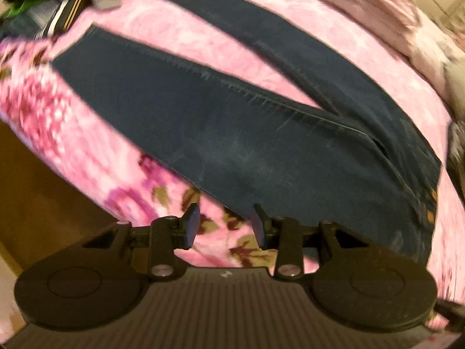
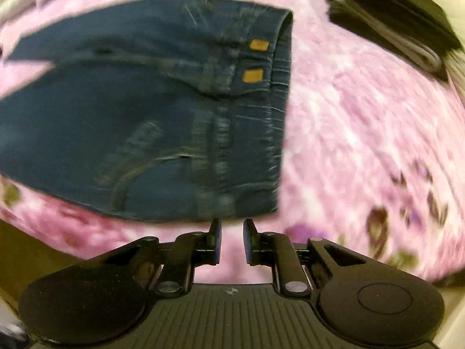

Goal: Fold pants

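- The dark blue jeans lie flat on a pink flowered blanket, the two legs spread apart in a narrow V.
- The waistband is toward the right gripper.
- The left gripper is partly open above the jeans' near edge, holding nothing.
- The right gripper shows a narrow gap, empty, just off the jeans' edge.
- Folded dark clothes lie near the blanket's far corner.

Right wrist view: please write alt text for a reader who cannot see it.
Dark blue jeans lie flat on a pink floral blanket, waistband toward the right with two tan patches beside it. The right claw hangs above the blanket just below the jeans' edge, narrowly open and empty. The picture is motion-blurred.
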`<state>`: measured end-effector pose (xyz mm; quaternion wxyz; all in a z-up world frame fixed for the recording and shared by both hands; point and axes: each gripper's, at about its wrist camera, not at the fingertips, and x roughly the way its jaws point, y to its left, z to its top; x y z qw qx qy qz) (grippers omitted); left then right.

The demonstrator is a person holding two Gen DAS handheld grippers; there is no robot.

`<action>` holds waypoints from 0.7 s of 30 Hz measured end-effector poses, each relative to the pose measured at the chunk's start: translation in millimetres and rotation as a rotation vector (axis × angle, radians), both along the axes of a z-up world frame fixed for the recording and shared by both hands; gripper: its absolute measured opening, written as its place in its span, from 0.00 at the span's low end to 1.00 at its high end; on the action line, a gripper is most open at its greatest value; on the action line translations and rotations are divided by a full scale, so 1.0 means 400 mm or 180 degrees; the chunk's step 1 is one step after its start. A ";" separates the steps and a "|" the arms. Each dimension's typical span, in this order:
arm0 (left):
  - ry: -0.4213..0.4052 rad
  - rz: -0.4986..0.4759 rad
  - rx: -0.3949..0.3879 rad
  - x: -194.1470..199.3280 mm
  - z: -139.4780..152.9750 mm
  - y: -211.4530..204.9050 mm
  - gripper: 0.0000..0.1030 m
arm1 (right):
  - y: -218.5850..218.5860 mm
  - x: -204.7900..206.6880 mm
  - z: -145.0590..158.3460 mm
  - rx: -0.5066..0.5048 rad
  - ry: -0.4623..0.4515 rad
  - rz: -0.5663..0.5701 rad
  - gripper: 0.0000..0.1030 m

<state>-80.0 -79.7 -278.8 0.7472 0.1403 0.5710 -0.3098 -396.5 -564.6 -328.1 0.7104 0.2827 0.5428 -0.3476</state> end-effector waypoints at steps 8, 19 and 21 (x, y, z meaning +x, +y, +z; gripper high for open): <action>-0.0677 -0.0642 -0.0146 0.022 0.237 0.130 0.46 | 0.210 0.115 0.271 -0.0317 -0.0736 -0.0283 0.49; -0.0887 -0.0604 -0.0657 -0.005 0.489 0.292 0.64 | 0.346 0.193 0.581 -0.0743 -0.1287 -0.0089 0.61; -0.0854 -0.0613 -0.0696 -0.029 0.507 0.311 0.65 | 0.362 0.194 0.598 -0.0689 -0.1296 -0.0082 0.61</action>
